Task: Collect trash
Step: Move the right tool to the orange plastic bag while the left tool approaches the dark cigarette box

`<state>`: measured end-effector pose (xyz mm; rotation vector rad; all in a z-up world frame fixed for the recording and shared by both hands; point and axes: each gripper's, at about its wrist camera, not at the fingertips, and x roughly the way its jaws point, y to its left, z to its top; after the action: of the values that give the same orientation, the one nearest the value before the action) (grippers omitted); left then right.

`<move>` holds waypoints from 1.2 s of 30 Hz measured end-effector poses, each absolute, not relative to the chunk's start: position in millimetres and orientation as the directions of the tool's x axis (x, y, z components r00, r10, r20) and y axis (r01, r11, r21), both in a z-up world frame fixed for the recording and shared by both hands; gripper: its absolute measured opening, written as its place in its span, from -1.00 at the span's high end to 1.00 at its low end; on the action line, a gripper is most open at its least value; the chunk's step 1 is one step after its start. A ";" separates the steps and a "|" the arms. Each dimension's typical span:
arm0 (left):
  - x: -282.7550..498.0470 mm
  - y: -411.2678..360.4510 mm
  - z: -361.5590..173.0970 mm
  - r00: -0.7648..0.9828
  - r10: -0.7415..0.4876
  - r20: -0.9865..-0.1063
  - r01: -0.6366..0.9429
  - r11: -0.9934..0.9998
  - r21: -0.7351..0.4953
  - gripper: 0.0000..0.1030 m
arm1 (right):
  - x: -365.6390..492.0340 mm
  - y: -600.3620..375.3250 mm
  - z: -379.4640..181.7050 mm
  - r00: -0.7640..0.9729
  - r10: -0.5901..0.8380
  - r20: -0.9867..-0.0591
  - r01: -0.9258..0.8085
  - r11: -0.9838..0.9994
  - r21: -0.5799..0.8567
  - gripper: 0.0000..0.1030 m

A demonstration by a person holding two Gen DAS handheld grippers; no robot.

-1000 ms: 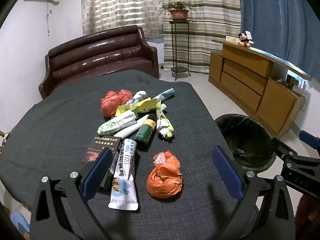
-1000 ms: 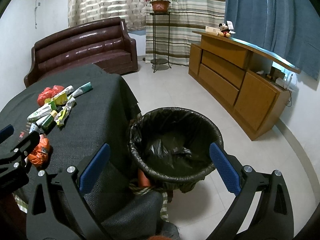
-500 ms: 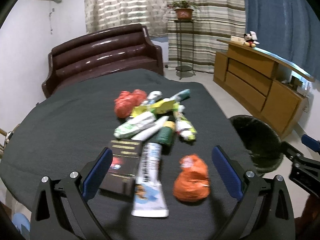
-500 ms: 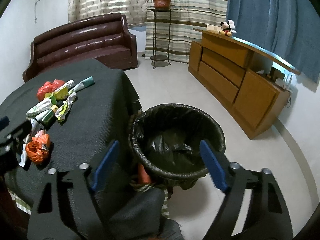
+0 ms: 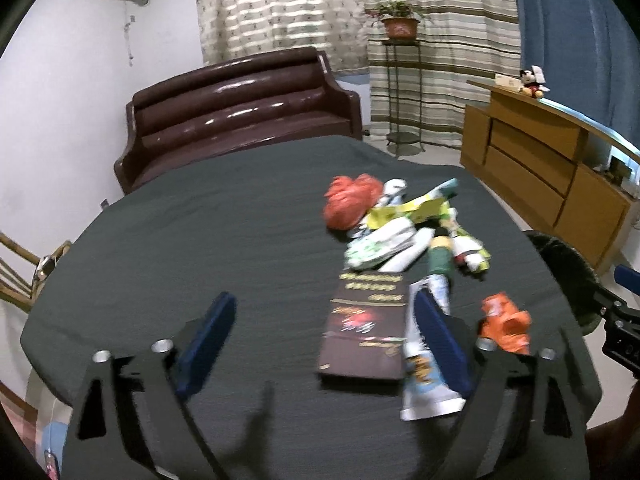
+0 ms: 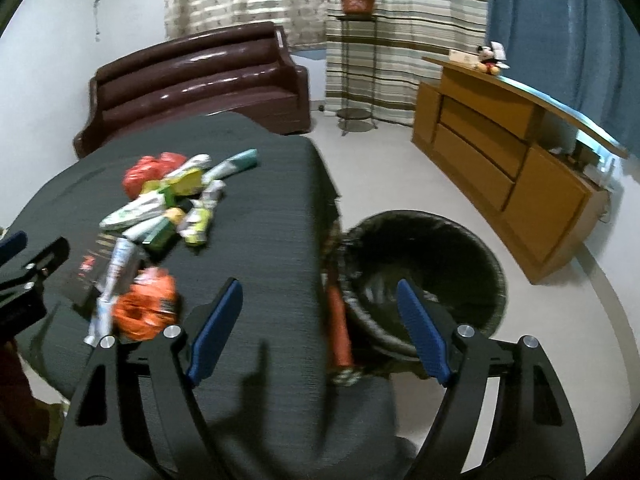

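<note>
Left gripper point(image 5: 324, 340) spread, jaws just narrowed, nothing between them. Dark box point(image 5: 366, 330) and white tube point(image 5: 426, 352) lie just ahead at 1 o'clock, long axes running 12–6; orange wad point(image 5: 506, 322) at 2. Right gripper point(image 6: 320, 332) spread too, empty, over table point(image 6: 260, 280) edge. Bin point(image 6: 424, 264) at its 1 o'clock, black-lined; contents unclear. Left looks nearer the trash.

Dark-clothed table point(image 5: 200, 240), trash pile point(image 5: 400, 236), dark box point(image 5: 366, 324)
</note>
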<state>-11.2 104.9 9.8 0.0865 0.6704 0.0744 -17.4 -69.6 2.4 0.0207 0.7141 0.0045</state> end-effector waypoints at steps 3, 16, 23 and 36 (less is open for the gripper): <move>-10.7 120.4 6.6 0.767 0.091 -0.635 -0.050 0.995 0.083 -0.57 | -15.2 -49.9 4.4 0.752 0.058 -0.656 -0.043 0.998 0.040 -0.50; -18.5 149.9 -10.8 0.722 0.053 -0.690 -0.039 0.999 0.037 -0.57 | -6.3 11.9 -6.8 0.709 0.151 -0.689 -0.163 0.985 0.049 -0.30; -17.9 145.8 -12.2 0.717 0.037 -0.696 -0.022 0.999 0.030 -0.58 | -10.5 15.1 -7.6 0.700 0.171 -0.693 -0.181 0.982 0.059 -0.30; -14.6 142.2 -12.2 0.711 0.024 -0.703 -0.022 1.000 0.012 -0.60 | -6.7 22.0 -14.6 0.674 0.204 -0.710 -0.213 0.974 0.078 0.07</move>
<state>-14.6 142.2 -12.2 0.0032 0.7801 0.0256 -6.7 22.0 -14.6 -0.0111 0.7976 0.2346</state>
